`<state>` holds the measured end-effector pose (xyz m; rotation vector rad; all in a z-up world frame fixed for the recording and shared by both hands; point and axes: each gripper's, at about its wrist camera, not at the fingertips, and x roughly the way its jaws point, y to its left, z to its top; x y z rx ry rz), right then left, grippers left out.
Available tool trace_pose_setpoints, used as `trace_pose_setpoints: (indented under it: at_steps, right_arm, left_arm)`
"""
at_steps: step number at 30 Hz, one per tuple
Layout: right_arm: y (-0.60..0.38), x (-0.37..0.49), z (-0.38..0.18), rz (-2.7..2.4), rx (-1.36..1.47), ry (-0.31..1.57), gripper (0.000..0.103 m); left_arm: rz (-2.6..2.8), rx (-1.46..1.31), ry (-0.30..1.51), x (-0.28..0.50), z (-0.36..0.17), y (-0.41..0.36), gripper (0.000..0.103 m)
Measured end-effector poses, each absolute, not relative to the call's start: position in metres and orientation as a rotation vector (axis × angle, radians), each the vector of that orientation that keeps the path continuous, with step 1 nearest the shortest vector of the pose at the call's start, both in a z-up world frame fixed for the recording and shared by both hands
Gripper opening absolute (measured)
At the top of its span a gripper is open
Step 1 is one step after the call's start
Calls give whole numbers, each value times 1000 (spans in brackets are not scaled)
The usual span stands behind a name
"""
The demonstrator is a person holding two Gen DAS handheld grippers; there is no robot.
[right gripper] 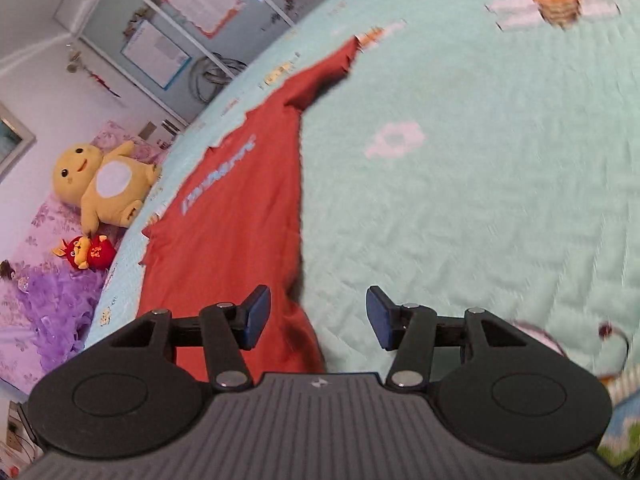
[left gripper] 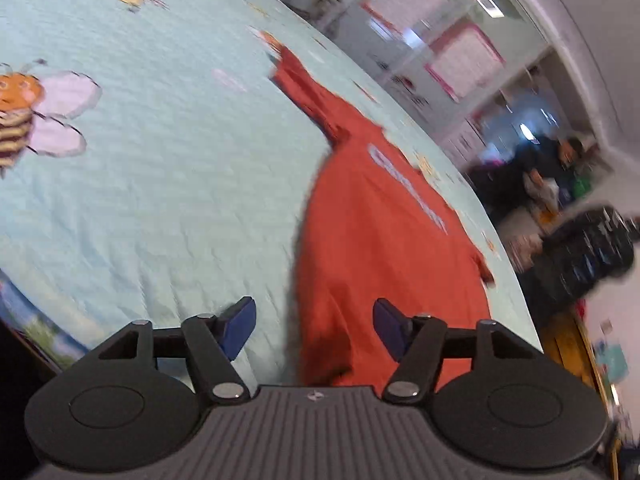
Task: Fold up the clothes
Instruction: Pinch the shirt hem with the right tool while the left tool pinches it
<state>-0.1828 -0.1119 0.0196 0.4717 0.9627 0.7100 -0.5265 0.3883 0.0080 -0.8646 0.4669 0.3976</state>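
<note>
- red shirt flat on the bed, long axis running along the bed's edge, sleeve end pointing away
- left claw apart, over the shirt's near hem
- right claw apart, empty, at the shirt's side edge

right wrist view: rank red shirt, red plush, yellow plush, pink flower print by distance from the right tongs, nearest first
1. red shirt: hem reaches between the open right tongs.
2. pink flower print: on the quilt, ahead and slightly right.
3. red plush: off the quilt's left edge.
4. yellow plush: just behind it, far left.
</note>
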Motion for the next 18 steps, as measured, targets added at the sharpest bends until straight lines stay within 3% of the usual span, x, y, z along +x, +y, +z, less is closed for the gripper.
trace_pose_setpoints:
  at_steps: [1,3,9,18]
  right_arm:
    - [-112,-184,17,707,474,970,54]
    - [-110,-184,16,711,479,964,54]
    - [-111,-183,16,715,493,973,54]
    - [-112,-183,12,724,502,958,54]
  left_arm:
    - [414,-829,488,-525,8,387,47]
    - [440,-821,492,-526,7,389,37]
    - [462,-933,411,-532,3,403,38]
    - [440,-569,594,-492,15,364,52]
